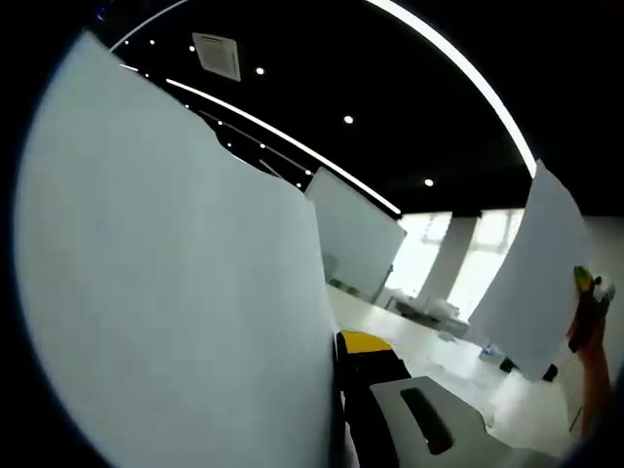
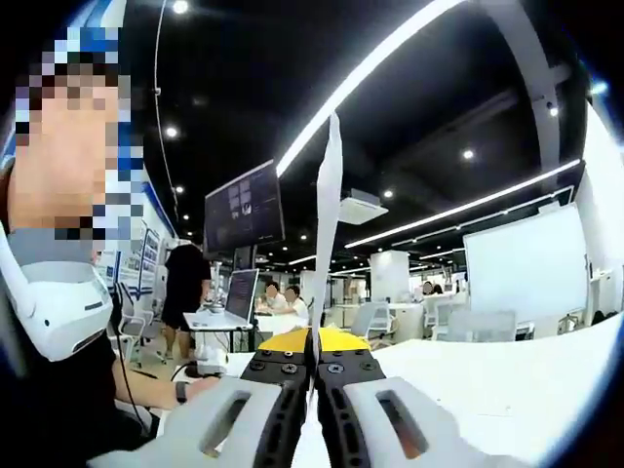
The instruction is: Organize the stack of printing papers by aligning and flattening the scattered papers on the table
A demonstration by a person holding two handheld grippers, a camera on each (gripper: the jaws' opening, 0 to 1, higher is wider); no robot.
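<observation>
A: Right gripper [image 2: 314, 353]: what have the fingers [image 2: 283, 390] got?

B: Pressed together on a stack of papers [image 2: 328, 224], seen edge-on. It rises straight up from between the yellow tips, lifted off the white bench [image 2: 507, 380].

A: Left gripper [image 1: 336, 390]?

B: The papers [image 1: 166, 292] cover most of the left gripper view, standing upright against the one finger [image 1: 409, 414] that shows. Other finger is hidden behind the sheets; they sit clamped at the yellow tip.

A: Anything else in that view?

B: A second sheet [image 1: 536, 273] at far right, held up by the other gripper [image 1: 588, 292].

A: Background?

B: A person [image 2: 58, 322] at left in the right gripper view; monitor [image 2: 244, 207] beyond; people seated at a laptop [image 2: 239, 292].
</observation>
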